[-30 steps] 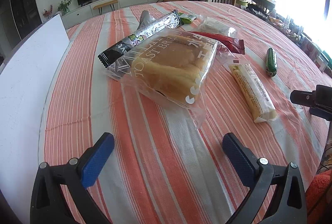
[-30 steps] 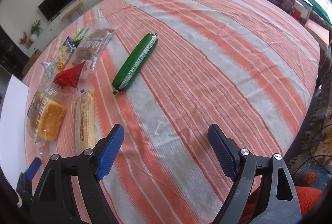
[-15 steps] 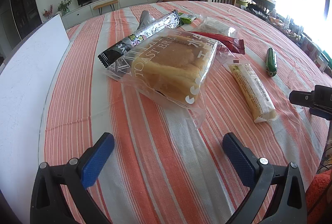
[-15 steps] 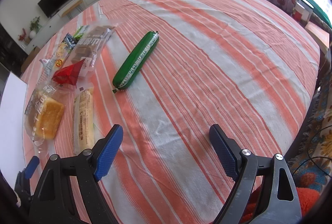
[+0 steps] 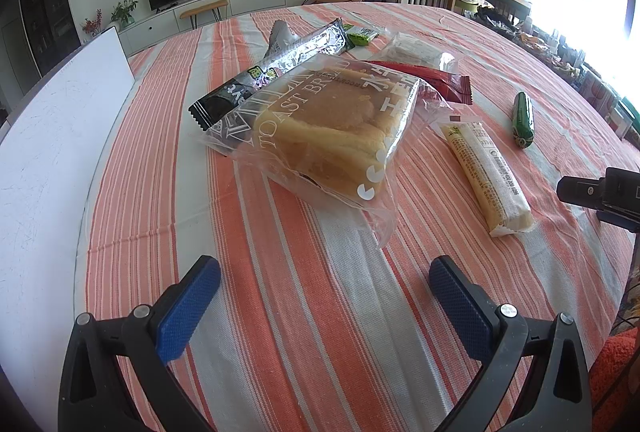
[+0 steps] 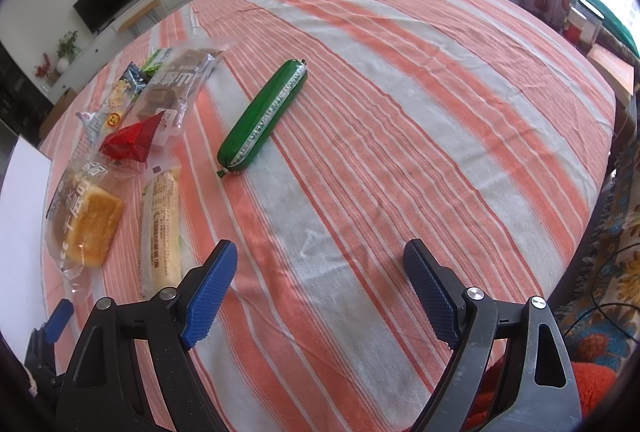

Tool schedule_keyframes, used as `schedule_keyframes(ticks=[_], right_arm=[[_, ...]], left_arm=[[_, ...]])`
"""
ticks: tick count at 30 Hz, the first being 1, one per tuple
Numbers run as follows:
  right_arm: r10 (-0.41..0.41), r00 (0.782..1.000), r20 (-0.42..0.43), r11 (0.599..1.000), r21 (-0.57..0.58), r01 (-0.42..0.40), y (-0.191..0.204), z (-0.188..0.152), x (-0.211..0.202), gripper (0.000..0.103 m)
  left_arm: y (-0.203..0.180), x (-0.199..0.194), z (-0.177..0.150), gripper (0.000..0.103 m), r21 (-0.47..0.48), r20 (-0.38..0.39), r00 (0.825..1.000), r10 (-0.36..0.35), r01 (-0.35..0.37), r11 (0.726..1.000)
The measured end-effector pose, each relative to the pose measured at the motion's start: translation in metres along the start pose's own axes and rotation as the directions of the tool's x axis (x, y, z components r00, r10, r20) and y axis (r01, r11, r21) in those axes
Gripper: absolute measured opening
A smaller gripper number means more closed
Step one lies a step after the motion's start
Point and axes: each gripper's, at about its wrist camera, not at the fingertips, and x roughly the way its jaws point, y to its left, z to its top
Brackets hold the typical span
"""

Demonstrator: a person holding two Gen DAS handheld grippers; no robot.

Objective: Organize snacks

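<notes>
Several wrapped snacks lie on my striped orange-and-white woven tablecloth (image 5: 304, 312). At centre of the left wrist view sits the toast bread (image 5: 332, 136), a soft golden block in a crinkly clear bag, overlapping a glossy black-and-silver packet (image 5: 276, 72); a red foil wrapper (image 5: 436, 80) shows behind it. To its right I see a long pale bar (image 5: 486, 168) in a printed sleeve, and further right a smooth green sausage tube (image 6: 264, 118). A flat white board (image 5: 48, 136) fills the left edge. My left gripper (image 5: 324, 296) and right gripper (image 6: 320, 284) both angle down over bare cloth, ribbed blue pads spread wide, nothing between them.
</notes>
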Motion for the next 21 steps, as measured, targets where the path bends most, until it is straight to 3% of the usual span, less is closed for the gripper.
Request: schedule_keyframes(ticks=[21], right_arm=[[0.006,1.0,-0.004,1.0,-0.01,-0.006,0.0002,-0.0006,-0.001,0.088]], left_arm=[[0.0,0.0,-0.0002,0.103,0.0,0.001,1.0,0.0,0.0,1.0]])
